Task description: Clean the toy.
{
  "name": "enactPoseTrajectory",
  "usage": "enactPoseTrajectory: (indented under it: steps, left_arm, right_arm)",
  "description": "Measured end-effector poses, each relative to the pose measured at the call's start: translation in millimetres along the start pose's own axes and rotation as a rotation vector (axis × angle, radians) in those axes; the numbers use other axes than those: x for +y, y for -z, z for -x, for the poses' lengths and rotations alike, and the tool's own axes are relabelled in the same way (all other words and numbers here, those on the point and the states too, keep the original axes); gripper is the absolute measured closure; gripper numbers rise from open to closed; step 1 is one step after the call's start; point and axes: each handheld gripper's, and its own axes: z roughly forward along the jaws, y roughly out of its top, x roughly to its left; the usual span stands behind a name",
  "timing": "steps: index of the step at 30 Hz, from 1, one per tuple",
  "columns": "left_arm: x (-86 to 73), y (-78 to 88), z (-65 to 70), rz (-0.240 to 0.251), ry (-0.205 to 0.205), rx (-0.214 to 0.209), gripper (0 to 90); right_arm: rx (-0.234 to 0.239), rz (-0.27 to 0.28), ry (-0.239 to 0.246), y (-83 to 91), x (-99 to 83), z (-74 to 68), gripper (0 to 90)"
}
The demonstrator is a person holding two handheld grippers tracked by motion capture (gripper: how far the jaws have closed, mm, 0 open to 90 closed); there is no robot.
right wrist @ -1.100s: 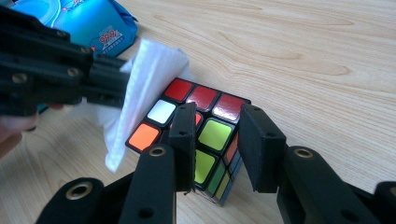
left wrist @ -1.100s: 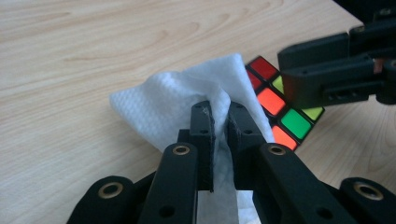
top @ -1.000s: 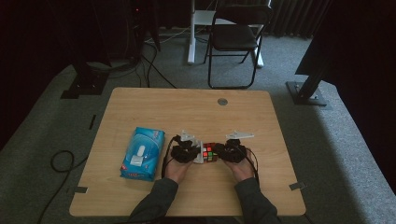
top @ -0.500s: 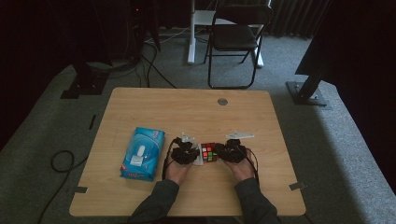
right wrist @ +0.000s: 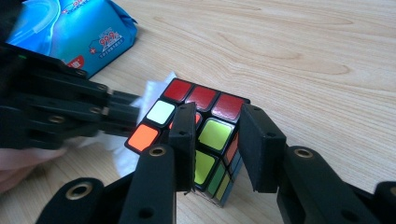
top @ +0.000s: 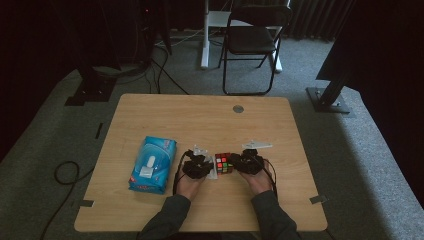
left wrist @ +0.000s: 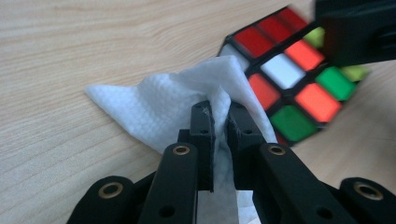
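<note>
A Rubik's cube [top: 224, 163] sits near the table's front middle, between both grippers. My left gripper [left wrist: 219, 119] is shut on a crumpled white wipe [left wrist: 163, 100], which is pressed against the cube [left wrist: 289, 84] on its left side. My right gripper [right wrist: 217, 135] closes on the cube [right wrist: 205, 100] from the other side, one jaw over its top face and the other against its right face. In the high view the left gripper [top: 200, 165] and right gripper [top: 247, 162] flank the cube, a hand behind each.
A blue pack of wet wipes [top: 152, 164] lies left of the left gripper, also visible as the blue pack [right wrist: 79, 32]. The wooden table [top: 200, 120] has a round grommet [top: 238, 108] at the back. A folding chair [top: 250, 40] stands beyond the table.
</note>
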Motion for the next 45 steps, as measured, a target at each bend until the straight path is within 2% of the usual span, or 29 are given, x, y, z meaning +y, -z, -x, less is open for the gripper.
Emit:
enactPoseTrajectory:
  steps: [6, 10, 14, 18, 24, 30, 34, 39, 45]
  left_arm:
    - [0.6, 16.3, 6.4, 0.036, 0.002, -0.038, 82.7]
    - [0.3, 15.9, 12.0, 0.036, -0.008, -0.050, 82.6]
    - [1.5, 13.7, 9.8, 0.029, 0.002, -0.052, 82.7]
    - [2.0, 12.9, 10.4, 0.033, -0.008, -0.045, 82.8]
    - [-0.4, 11.0, 9.1, 0.033, -0.001, -0.041, 83.2]
    - [-8.7, -1.8, 6.9, -0.021, 0.004, -0.027, 83.3]
    - [-13.2, -8.9, 5.4, -0.037, -0.007, -0.018, 83.4]
    - [-11.8, -11.5, 4.1, -0.039, -0.023, -0.010, 83.2]
    - [-13.2, -8.1, 3.0, -0.027, -0.011, -0.010, 82.9]
  right_arm:
    - [0.000, 0.001, -0.003, 0.0, -0.2, -0.1, 67.5]
    - [0.000, 0.001, -0.003, 0.0, -0.2, 0.0, 67.5]
    - [0.001, 0.002, -0.003, 0.0, -0.2, 0.2, 67.5]
    - [0.000, 0.002, -0.004, 0.0, -0.3, 0.1, 67.5]
    - [-0.001, 0.003, -0.005, 0.0, -0.4, -0.2, 67.6]
    - [0.000, 0.004, -0.005, 0.0, -0.5, 0.2, 67.6]
    - [0.001, 0.004, -0.005, 0.0, -0.6, 0.3, 67.5]
    - [-0.005, 0.005, -0.007, 0.1, -0.6, 0.3, 67.3]
    - [0.001, 0.005, -0.008, 0.1, -0.6, 1.0, 67.4]
